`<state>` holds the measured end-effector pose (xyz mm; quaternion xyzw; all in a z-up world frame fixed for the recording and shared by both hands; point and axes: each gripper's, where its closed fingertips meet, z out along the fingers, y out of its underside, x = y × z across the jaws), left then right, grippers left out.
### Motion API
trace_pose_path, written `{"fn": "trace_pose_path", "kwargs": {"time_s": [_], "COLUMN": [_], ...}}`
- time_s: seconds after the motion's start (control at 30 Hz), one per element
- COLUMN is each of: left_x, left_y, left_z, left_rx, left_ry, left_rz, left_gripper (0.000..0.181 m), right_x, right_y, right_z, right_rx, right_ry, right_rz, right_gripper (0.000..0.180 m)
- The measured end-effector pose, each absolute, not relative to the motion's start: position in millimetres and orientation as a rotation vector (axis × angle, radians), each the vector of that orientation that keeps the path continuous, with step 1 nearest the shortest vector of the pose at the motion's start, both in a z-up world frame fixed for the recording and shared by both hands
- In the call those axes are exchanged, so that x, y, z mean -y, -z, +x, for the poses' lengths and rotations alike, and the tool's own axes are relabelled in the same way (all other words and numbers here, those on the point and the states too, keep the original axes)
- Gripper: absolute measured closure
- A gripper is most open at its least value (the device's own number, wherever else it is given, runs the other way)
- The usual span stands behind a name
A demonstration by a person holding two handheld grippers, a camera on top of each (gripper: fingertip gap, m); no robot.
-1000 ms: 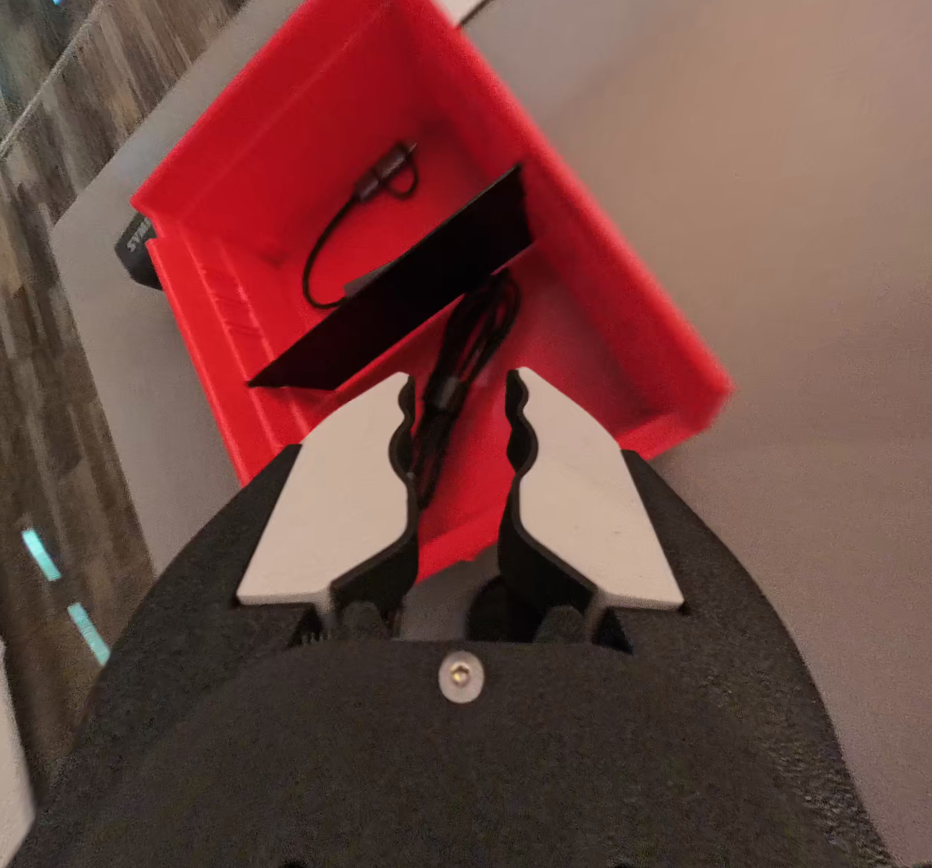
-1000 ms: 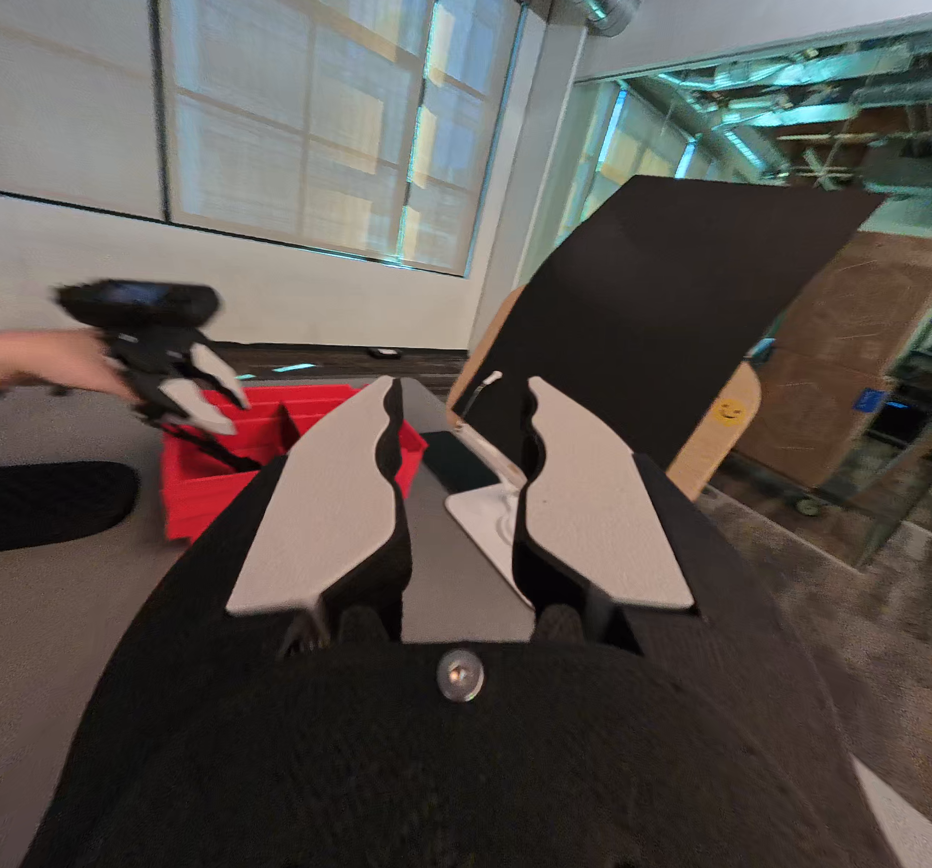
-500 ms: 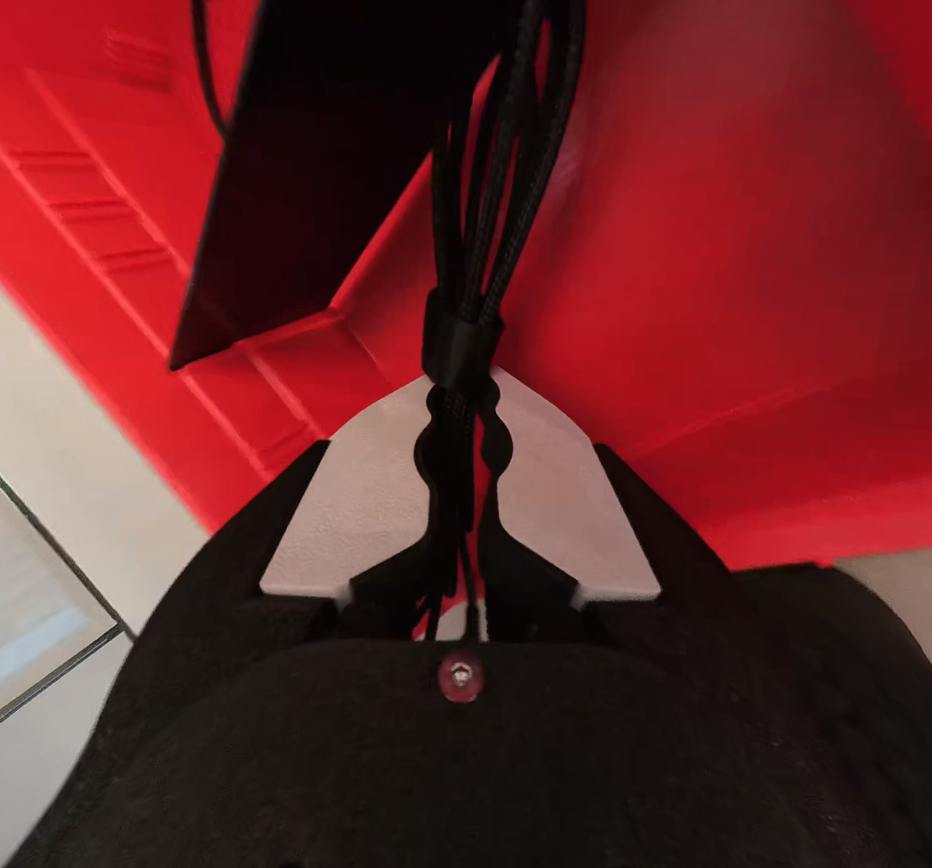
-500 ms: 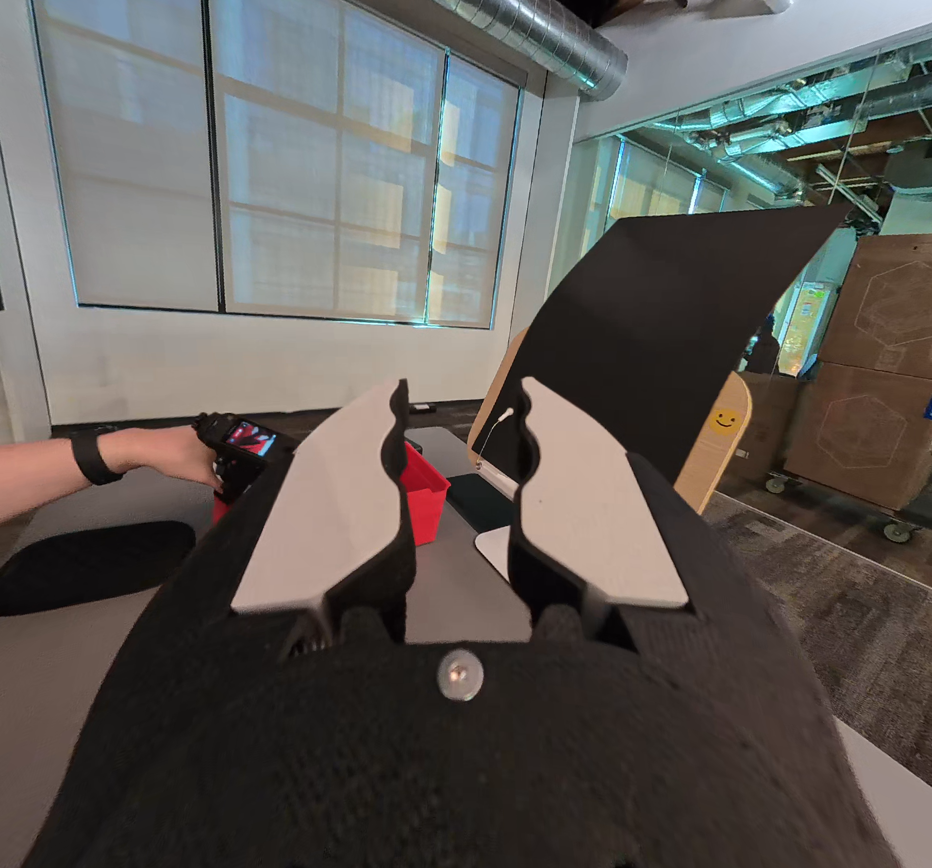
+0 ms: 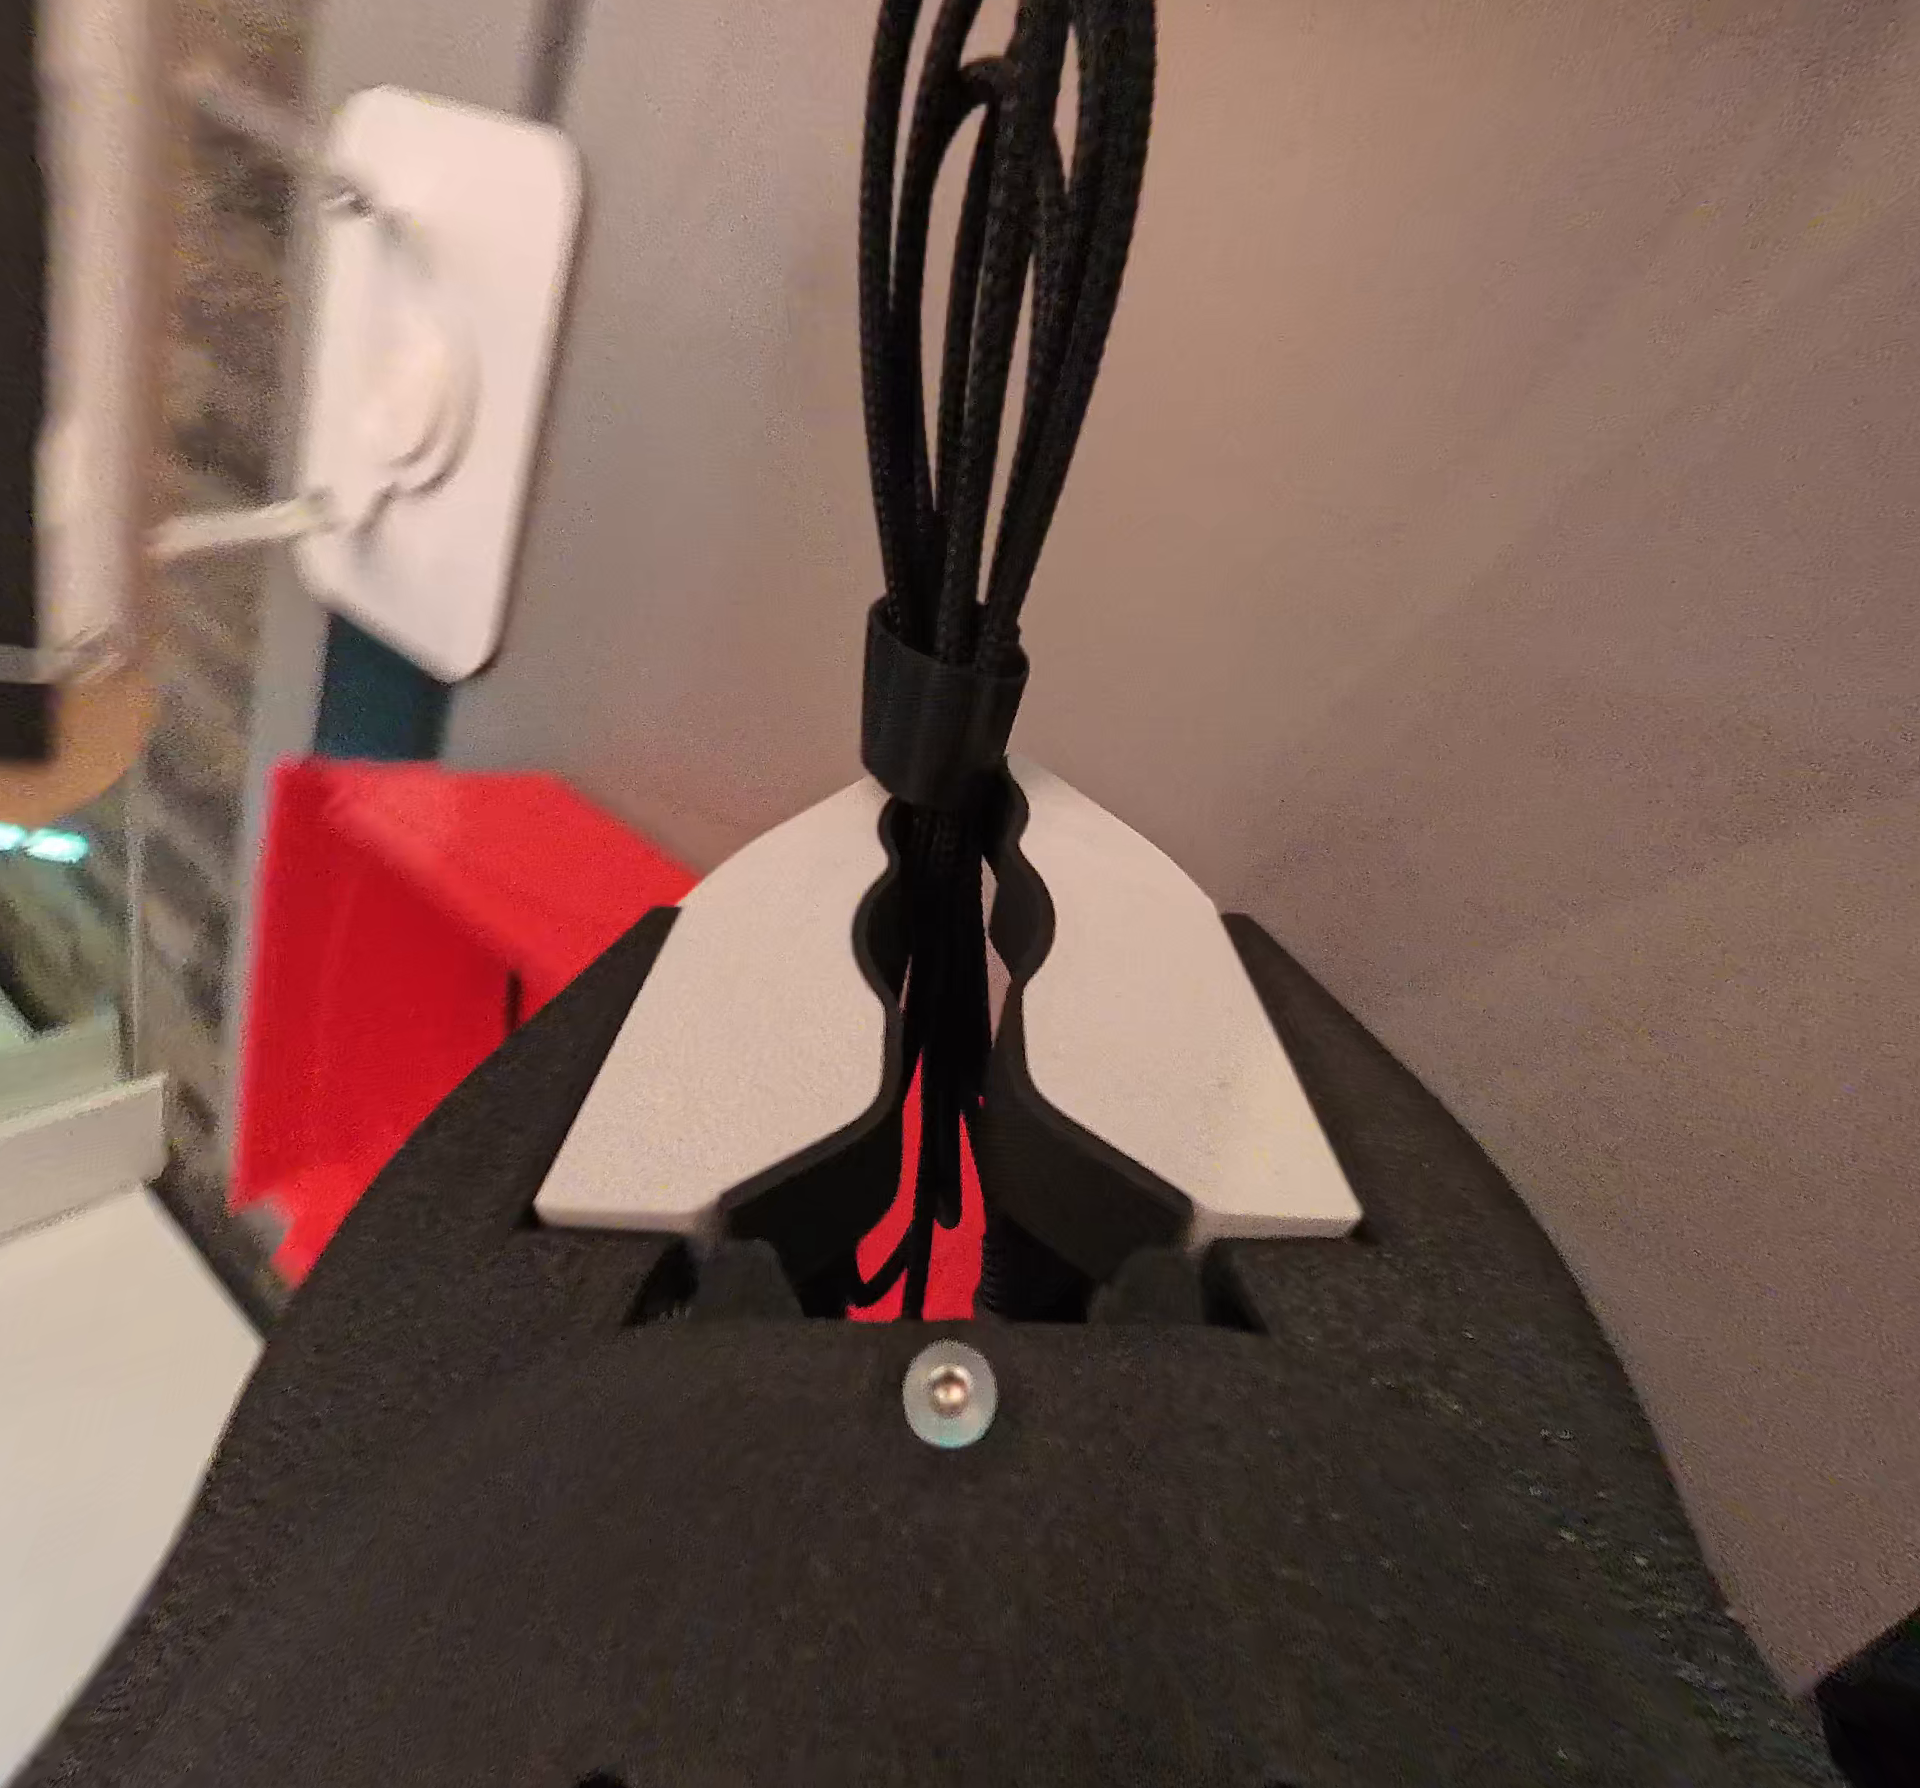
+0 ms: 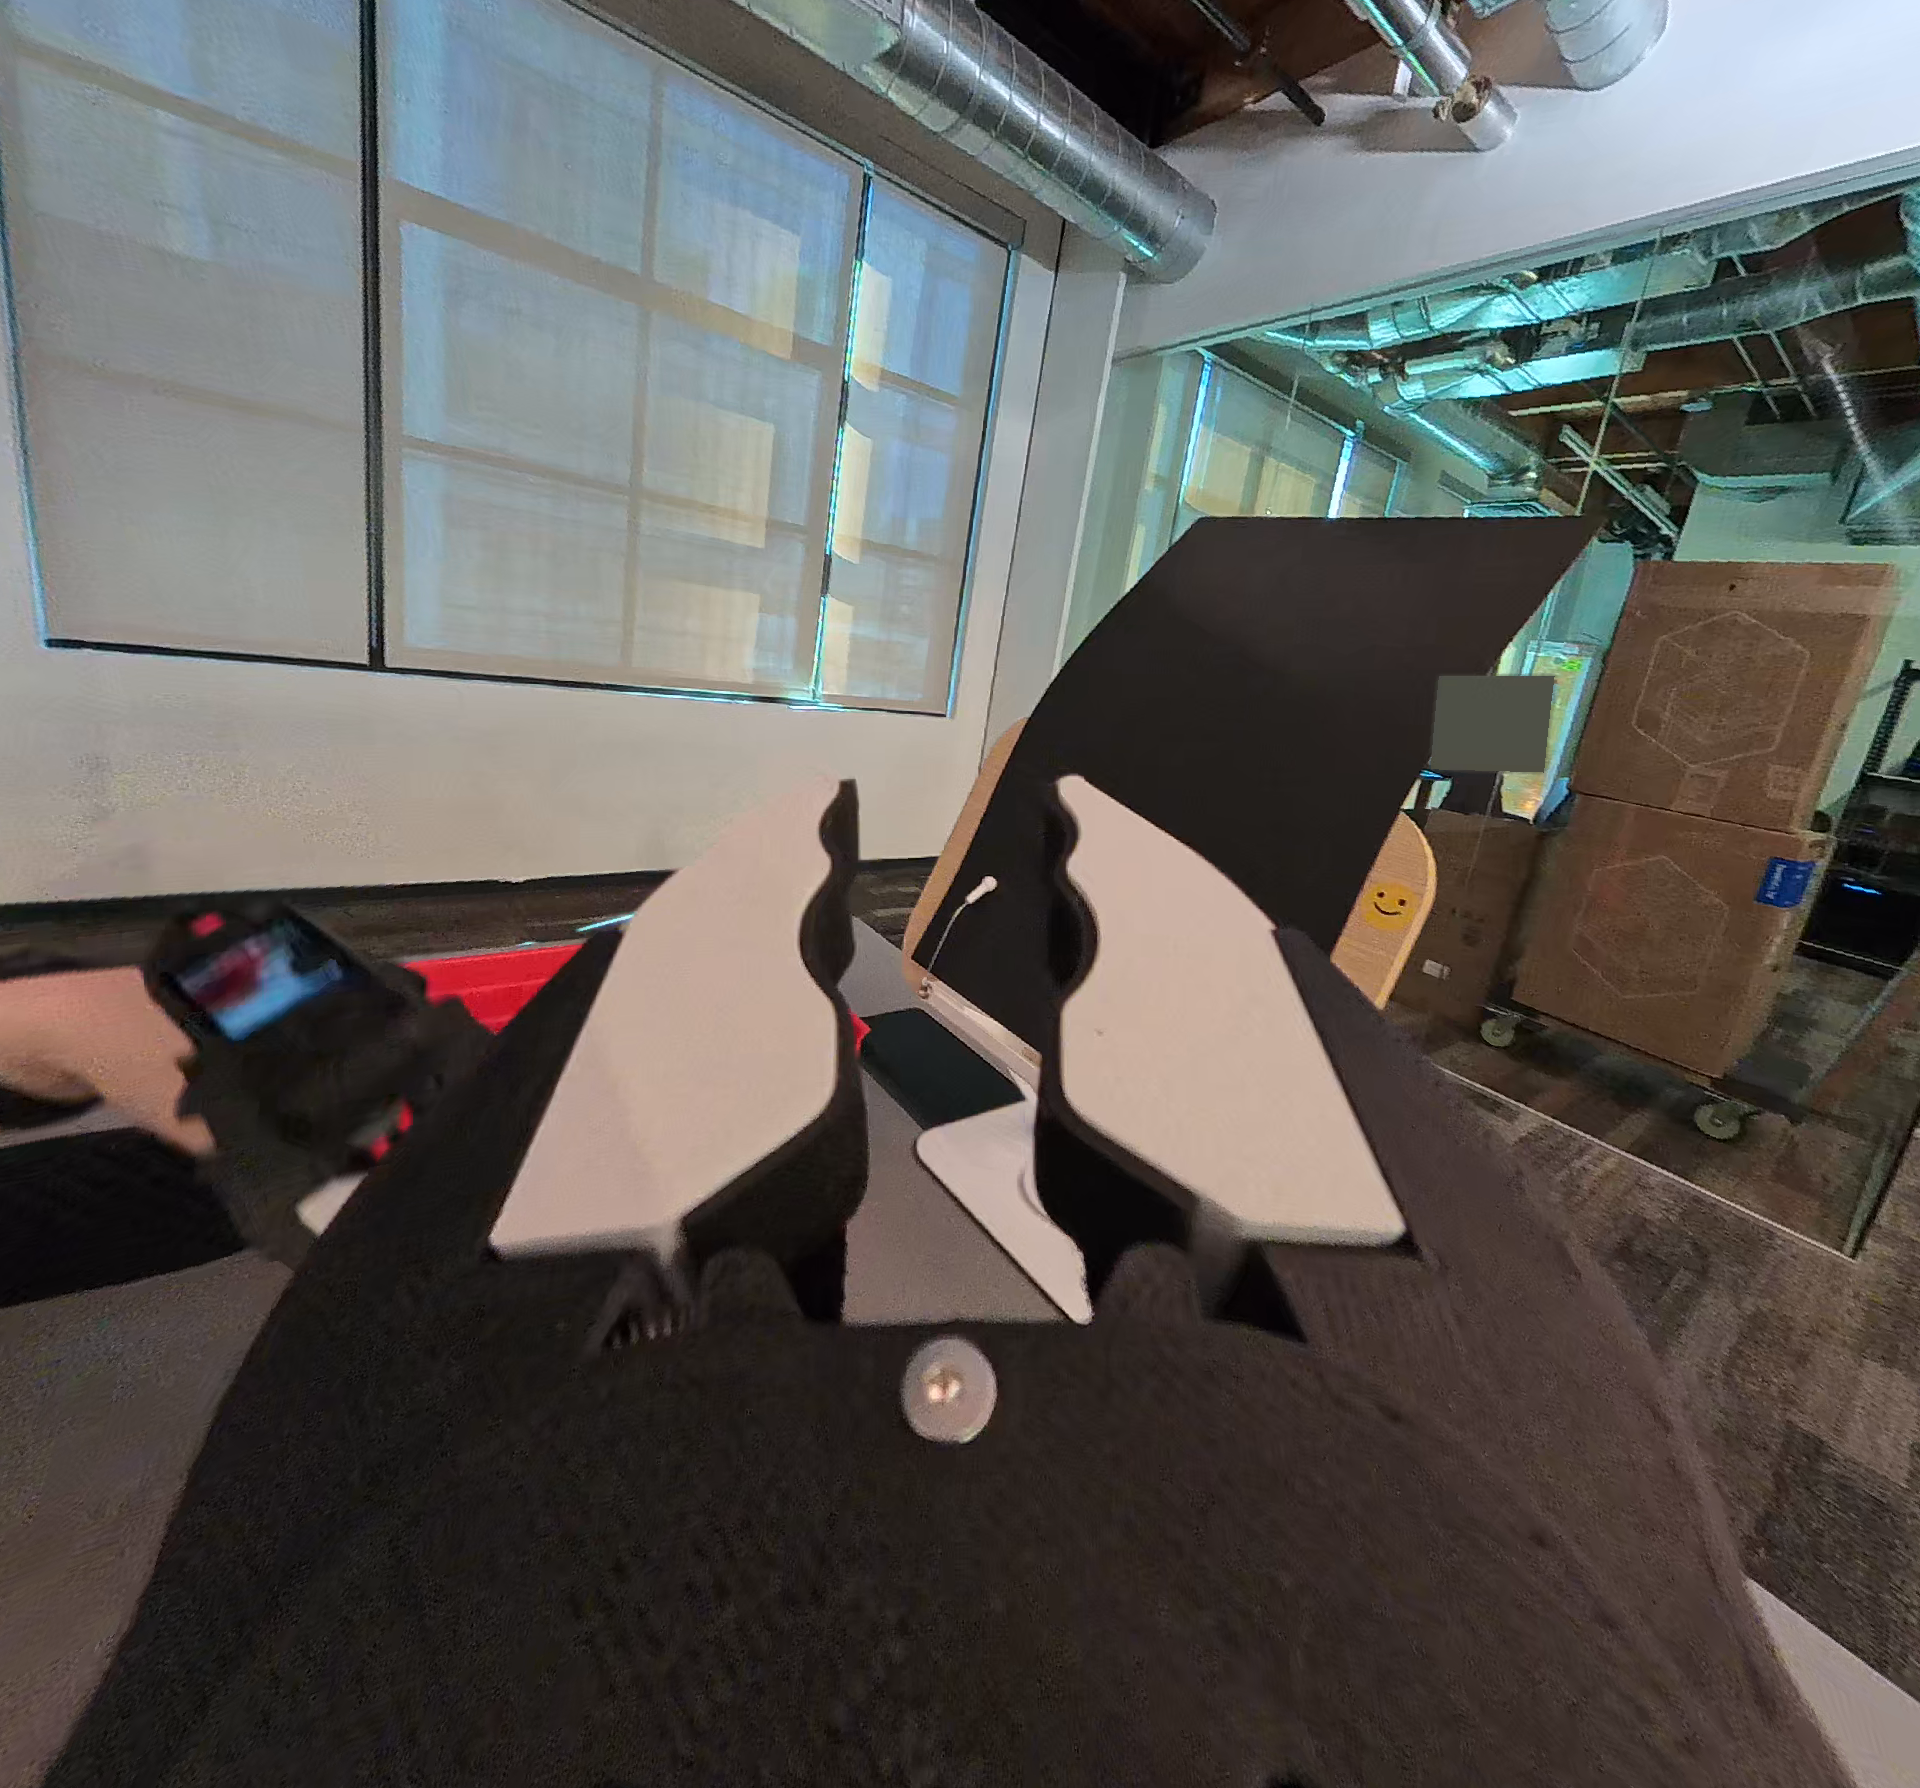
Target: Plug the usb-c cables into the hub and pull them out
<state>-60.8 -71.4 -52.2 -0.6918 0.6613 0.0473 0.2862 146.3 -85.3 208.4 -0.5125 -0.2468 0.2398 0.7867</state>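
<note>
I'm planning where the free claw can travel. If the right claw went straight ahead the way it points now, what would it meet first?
Probably the white stand base on the grey table, then the tilted black panel above it. The right claw is open and empty, and those fill the gap between its fingers. Depth is unclear.

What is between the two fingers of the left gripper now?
In the left wrist view, the left gripper is shut on the black cable bundle, with its strands between the fingers and its strap just past the fingertips.
</note>
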Motion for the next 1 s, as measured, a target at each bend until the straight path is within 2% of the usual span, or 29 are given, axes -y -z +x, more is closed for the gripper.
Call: {"fn": "trace_pose_path", "kwargs": {"time_s": [0.17,0.37,0.5,0.6,0.73,0.83,1.0], "left_x": [62.9,65.1,66.3,45.0,-37.8,-79.8,-124.7], "left_y": [118.6,149.1,123.4,56.8,-23.7,-17.7,42.7], "left_z": [-14.3,-4.9,-3.6,-23.4,-97.9,-154.9,-217.1], "left_rx": [-1.971,-2.103,-2.063,-1.939,-1.688,-1.701,-1.836], "left_ry": [-0.080,-0.051,0.070,0.088,-0.064,-0.058,-0.088], "left_rz": [-1.866,-1.830,-1.797,-1.722,-1.773,-1.944,-2.114], "left_gripper": [0.169,0.166,0.136,0.136,0.130,0.140,0.145], "right_x": [87.9,88.8,84.9,87.4,88.9,84.9,68.5], "right_y": [-210.3,-213.7,-211.6,-214.9,-220.6,-224.0,-212.7], "right_z": [151.4,152.1,157.6,163.1,164.8,164.7,154.9], "right_rx": [0.525,0.526,0.515,0.495,0.462,0.408,0.402], "right_ry": [-0.536,-0.569,-0.554,-0.560,-0.579,-0.571,-0.595], "right_rz": [-1.087,-1.051,-1.063,-1.044,-1.001,-0.938,-0.957], "right_gripper": [0.145,0.146,0.145,0.145,0.147,0.150,0.151]}}
